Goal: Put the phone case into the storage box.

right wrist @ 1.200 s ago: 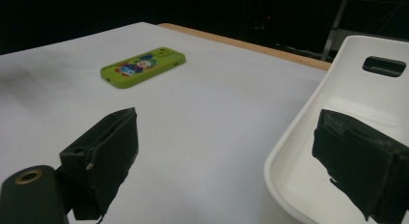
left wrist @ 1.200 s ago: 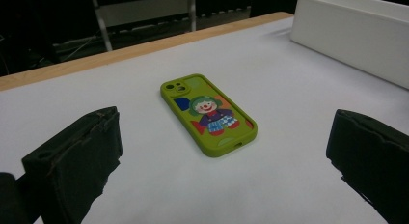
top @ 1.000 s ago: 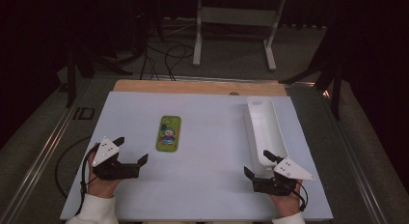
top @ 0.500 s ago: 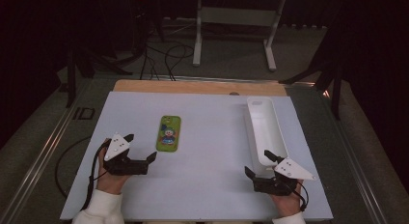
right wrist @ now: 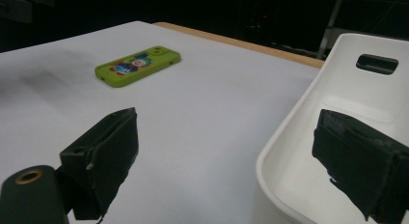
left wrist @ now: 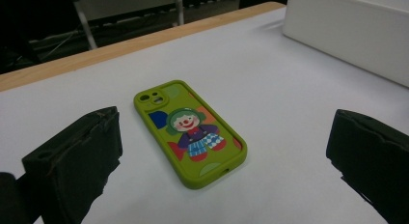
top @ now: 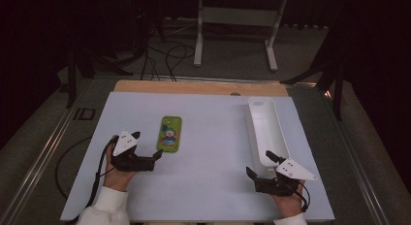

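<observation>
**Supervisor:** Report the position of the work item.

**Operator:** I see the green phone case point(top: 169, 133) lying flat, picture side up, left of centre in the high view, on the white sheet of the bench point(top: 213, 137). In the left gripper view it sits centred between the jaws, slightly ahead of them, untouched. The left hand-held gripper point(top: 145, 152) is spread wide, just below and left of the case in the high view.

**Supervisor:** Hazards?

**Operator:** Three, in my judgement. First, the case is thin and flat; if I close too high, the jaws will likely skid over its rim and push it across the sheet. Second, its long axis runs obliquely to the jaw line, so an uncorrected closure may pinch one corner and spin it. Third, pressing down to get under the edge could drag the sheet.

**Supervisor:** The other side?

**Operator:** The right hand-held gripper point(top: 259, 164) is also wide apart, lower right of the frame, straddling the near wall of the white tray point(top: 265, 119). A careless lift could knock the tray.
</observation>
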`<state>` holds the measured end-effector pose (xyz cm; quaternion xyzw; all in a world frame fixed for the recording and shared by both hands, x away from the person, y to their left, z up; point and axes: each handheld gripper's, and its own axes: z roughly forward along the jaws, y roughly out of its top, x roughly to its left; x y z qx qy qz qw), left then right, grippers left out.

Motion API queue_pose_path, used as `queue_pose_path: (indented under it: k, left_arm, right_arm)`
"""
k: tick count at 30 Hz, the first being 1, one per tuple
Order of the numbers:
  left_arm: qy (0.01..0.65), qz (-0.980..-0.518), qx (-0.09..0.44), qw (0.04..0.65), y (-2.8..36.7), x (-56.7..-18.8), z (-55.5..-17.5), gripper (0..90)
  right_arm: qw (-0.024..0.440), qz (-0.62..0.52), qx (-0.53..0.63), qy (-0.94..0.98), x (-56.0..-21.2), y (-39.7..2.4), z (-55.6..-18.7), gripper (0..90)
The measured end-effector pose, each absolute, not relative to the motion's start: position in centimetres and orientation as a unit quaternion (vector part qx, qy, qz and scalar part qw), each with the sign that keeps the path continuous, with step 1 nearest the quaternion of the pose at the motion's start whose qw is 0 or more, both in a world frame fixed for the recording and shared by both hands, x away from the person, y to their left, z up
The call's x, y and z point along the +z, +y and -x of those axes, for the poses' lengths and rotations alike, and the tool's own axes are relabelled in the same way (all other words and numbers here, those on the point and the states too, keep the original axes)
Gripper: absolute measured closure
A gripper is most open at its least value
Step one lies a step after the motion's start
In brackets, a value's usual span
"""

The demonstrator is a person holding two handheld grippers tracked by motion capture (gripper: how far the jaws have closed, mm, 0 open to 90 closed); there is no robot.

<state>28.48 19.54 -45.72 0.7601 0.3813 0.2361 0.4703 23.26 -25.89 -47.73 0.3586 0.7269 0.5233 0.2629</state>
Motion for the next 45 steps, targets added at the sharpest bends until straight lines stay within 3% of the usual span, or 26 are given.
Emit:
queue_pose_path:
  k: [25, 45]
  left_arm:
    - [0.375, -0.768, 0.228, 0.466, 16.9, -46.1, -31.7, 0.0]
    - [0.393, -0.784, 0.214, 0.431, 15.4, -47.8, -33.8, 5.9]
  right_arm:
    - [0.263, -0.357, 0.521, 0.729, -47.8, -25.7, -23.2, 9.0]
    - [0.263, -0.356, 0.52, 0.731, -47.8, -25.6, -23.2, 9.1]
